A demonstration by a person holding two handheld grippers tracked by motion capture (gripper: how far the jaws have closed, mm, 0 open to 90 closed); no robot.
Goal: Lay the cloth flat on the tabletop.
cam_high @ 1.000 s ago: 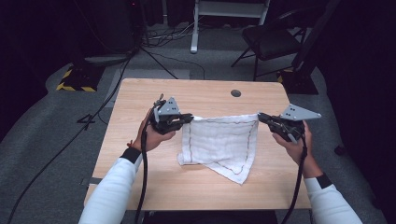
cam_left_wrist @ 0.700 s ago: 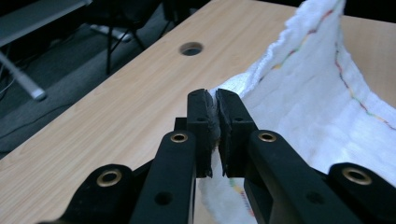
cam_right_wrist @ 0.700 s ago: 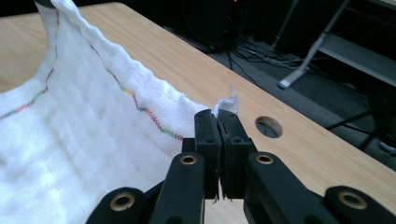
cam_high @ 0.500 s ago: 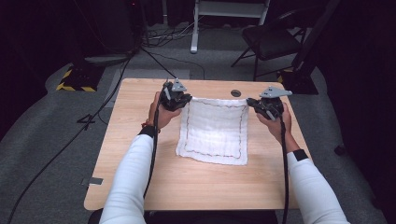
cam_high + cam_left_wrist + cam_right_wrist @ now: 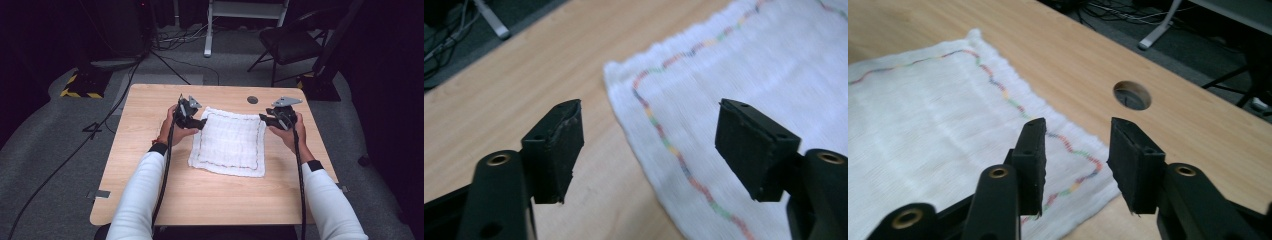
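High view shows the white towel (image 5: 230,142) spread flat on the table (image 5: 150,200), both far corners just released, left gripper (image 5: 200,123) and right gripper (image 5: 263,119) having just opened, holding nothing; folding remains.

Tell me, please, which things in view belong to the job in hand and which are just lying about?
In the job: white cloth, spread flat on the table; left gripper and right gripper, both open at its far corners.

Lying about: chair, floor cables.

High view overlooks the table (image 5: 150,190); gripper views closely share its cloth (image 5: 229,142).
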